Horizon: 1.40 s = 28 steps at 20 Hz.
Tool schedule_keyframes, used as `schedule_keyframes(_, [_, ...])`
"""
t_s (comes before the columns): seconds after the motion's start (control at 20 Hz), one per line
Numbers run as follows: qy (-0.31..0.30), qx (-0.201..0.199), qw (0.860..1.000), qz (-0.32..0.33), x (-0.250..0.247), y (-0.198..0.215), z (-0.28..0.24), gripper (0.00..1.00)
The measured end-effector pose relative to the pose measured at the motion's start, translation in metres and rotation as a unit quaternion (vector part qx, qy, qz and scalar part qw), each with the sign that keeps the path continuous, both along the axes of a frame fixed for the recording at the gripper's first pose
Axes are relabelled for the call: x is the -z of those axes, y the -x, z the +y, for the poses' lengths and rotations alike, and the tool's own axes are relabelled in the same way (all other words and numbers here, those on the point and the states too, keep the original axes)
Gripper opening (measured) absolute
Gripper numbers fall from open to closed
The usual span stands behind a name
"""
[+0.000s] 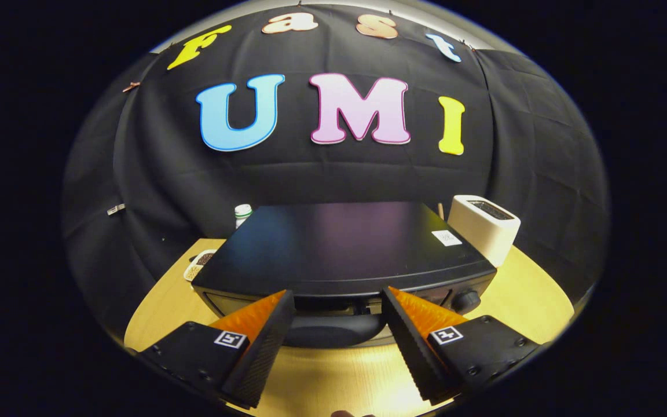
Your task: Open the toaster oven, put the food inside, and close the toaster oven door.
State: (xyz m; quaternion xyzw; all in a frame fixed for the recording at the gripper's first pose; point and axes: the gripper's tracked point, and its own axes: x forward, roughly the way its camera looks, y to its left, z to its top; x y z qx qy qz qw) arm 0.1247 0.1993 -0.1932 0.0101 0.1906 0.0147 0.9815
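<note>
The gripper (338,301) was spread wide, holding nothing, its ridged fingers flanking the rounded handle (333,330) of the boxy, matte black toaster oven (339,243).

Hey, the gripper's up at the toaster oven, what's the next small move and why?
Probably ease forward and close on the door handle: the gripper is open, the handle lies between its fingers, and the toaster oven looks shut.

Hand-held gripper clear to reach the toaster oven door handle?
Probably yes: the hand-held gripper is open, and the door handle of the toaster oven lies between its fingers with nothing in front.
</note>
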Motion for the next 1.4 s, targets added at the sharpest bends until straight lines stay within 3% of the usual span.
schedule_keyframes(0.25, [-0.006,-0.013,1.0,0.015,0.004,0.011,0.0,0.99])
schedule_keyframes(0.85, [-0.018,-0.04,0.998,0.045,0.037,0.091,-0.006,0.98])
schedule_keyframes(1.25, [0.004,-0.066,0.99,0.127,0.099,0.137,-0.011,0.98])
schedule_keyframes(1.4, [0.021,-0.053,0.985,0.161,0.121,0.15,-0.026,0.99])
